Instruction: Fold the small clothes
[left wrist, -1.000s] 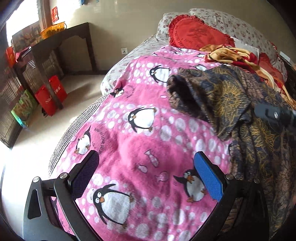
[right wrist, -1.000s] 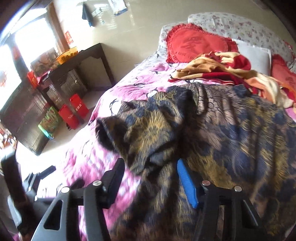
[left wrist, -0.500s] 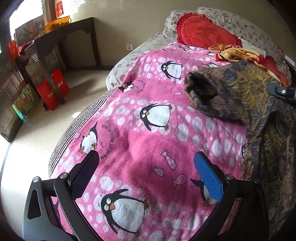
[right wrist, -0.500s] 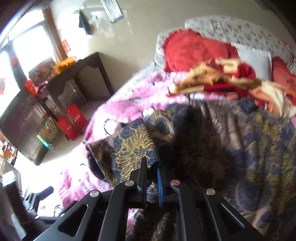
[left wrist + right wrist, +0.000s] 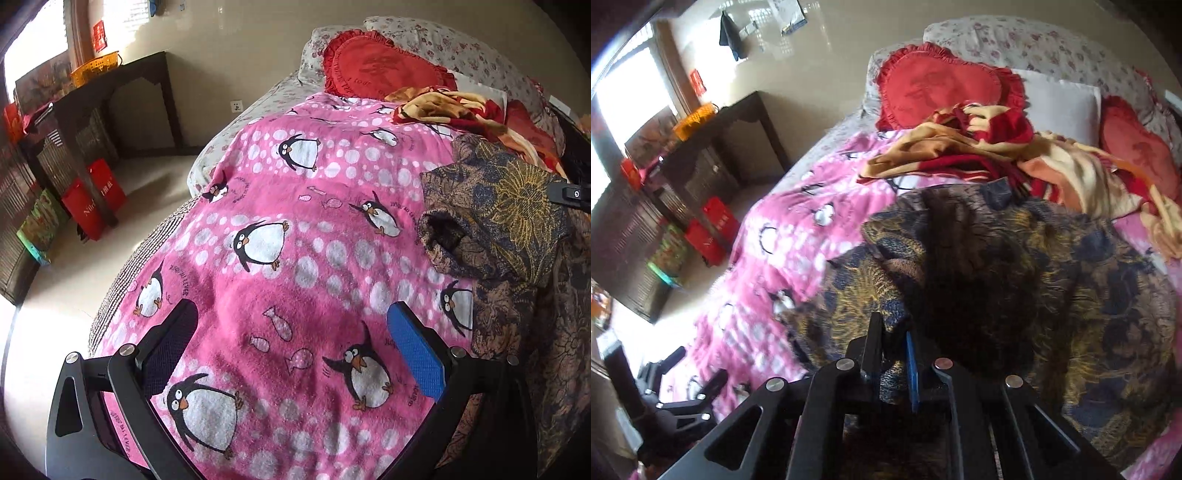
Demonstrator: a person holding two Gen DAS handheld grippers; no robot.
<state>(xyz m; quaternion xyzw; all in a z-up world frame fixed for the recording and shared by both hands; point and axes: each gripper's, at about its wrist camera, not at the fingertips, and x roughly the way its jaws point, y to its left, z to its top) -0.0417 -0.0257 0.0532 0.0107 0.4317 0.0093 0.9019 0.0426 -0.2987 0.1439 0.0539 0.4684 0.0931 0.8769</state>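
Note:
A dark garment (image 5: pixel 509 206) with a gold and blue flower print lies on the right half of the bed. Its sleeve is lifted and folded over the body (image 5: pixel 1034 277), cuff opening (image 5: pixel 443 236) facing left. My right gripper (image 5: pixel 892 328) pinches a fold of this sleeve between its pads; the jaws are opening slightly, with cloth still between them. Only its tip (image 5: pixel 570 194) shows at the right edge of the left wrist view. My left gripper (image 5: pixel 291 310) hovers open above the pink blanket, left of the garment, nothing between its fingers.
A pink penguin blanket (image 5: pixel 295 258) covers the bed. Behind the garment lie a crumpled red and yellow blanket (image 5: pixel 997 147) and red heart cushions (image 5: pixel 380 70). The bed edge drops to the floor on the left, where red bags (image 5: pixel 96 199) and a dark table (image 5: pixel 110 85) stand.
My right gripper shut on the sleeve, then raised it and carried it rightward over the garment's body. More pink blanket shows now. My left gripper stayed open.

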